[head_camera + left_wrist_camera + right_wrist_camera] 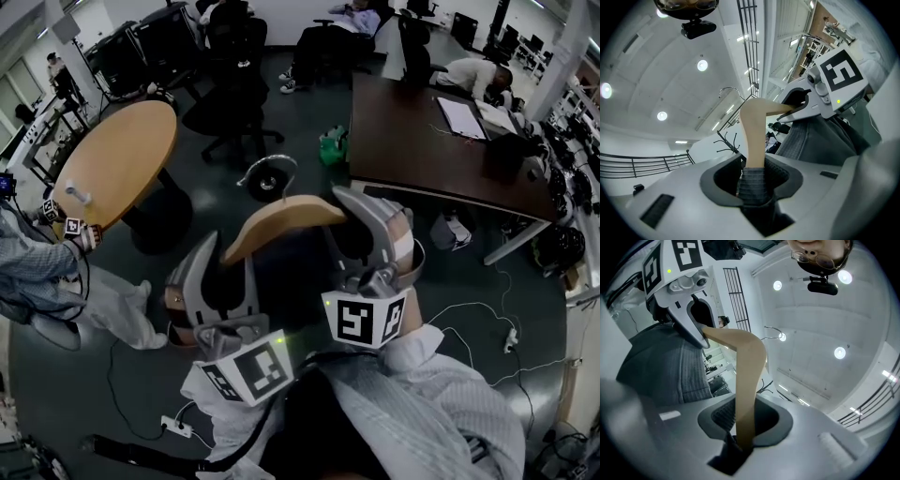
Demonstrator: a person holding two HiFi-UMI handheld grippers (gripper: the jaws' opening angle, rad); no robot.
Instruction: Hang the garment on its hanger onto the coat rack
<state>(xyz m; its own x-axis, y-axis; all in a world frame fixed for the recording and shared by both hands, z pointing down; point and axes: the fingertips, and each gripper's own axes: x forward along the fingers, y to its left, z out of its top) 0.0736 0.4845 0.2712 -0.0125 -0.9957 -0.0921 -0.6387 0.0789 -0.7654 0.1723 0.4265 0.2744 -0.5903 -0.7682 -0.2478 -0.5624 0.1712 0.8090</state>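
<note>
Curved tan wooden hanger (281,223) with a dark grey ribbed garment (661,366) draped on it spans both tools. One end, fabric-covered, is clamped in the left hand-held gripper (752,183). The bare opposite arm is clamped in the right hand-held gripper (740,427), with the garment beside those jaws.

Open-plan office/lab space, def not a home. Evidence: big dark desk (412,141) w/ papers (461,117) on it, round wood table (117,159), black swivel chairs (230,103), rows of equipment benches (562,141) along the right edge. Dark floor w/ loose cables (469,323) + power strip (176,427). Ppl sitting around, one person (478,75) slumped over the desk. Overhead: high white ceiling, recessed downlights (702,65), black railing (642,161). Coat rack (727,140) against a white wall.
</note>
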